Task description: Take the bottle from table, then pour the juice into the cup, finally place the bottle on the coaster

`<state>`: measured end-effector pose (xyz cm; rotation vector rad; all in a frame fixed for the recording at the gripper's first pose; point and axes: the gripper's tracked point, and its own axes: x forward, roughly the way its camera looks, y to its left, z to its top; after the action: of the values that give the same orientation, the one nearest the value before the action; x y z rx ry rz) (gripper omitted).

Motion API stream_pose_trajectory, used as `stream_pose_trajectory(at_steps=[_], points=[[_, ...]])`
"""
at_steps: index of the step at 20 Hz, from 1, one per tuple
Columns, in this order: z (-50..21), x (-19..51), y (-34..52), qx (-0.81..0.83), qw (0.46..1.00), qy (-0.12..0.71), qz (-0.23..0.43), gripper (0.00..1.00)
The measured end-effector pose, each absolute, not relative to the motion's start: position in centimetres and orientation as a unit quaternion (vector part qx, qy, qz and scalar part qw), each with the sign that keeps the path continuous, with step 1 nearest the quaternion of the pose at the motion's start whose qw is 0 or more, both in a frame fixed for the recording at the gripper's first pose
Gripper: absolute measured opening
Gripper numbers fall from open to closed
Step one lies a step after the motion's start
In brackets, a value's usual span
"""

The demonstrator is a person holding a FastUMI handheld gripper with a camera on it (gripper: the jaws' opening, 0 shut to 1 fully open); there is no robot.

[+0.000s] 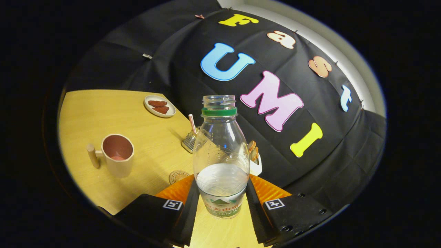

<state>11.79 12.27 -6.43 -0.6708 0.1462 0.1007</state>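
**Bottle Held in Gripper Above Table**

Wooden table [113,113] occupied the left and centre of the frame, backed by the booth's black cloth wall. At lower centre the gripper [222,199] was closed on the bottle [221,155], a finger pressing each side of its lower body. The bottle was clear plastic, uncapped, with a green neck ring, upright in the frame and about one-third full of pale liquid. At centre left stood the cup [117,155], its handle pointing left, well apart from the bottle. The round coaster [177,176] lay just beyond the left finger. A plate [159,106] bearing two reddish-brown pieces sat at upper centre-left.
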Motion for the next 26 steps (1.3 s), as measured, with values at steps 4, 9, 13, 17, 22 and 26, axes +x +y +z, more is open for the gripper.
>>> stream_pose_trajectory(at_steps=[4,9,13,17,22,26], points=[[-8.1,12.6,13.0,-0.377,0.921,0.079,0.054,0.71],[-9.1,13.9,14.2,-0.429,0.898,0.079,0.056,0.71],[-10.5,14.7,15.8,-0.484,0.869,0.068,0.078,0.71],[-12.6,14.6,17.5,-0.53,0.838,0.061,0.113,0.71],[-14.0,14.9,19.0,-0.567,0.81,0.06,0.137,0.71],[-14.0,15.8,19.7,-0.604,0.782,0.046,0.146,0.71]])
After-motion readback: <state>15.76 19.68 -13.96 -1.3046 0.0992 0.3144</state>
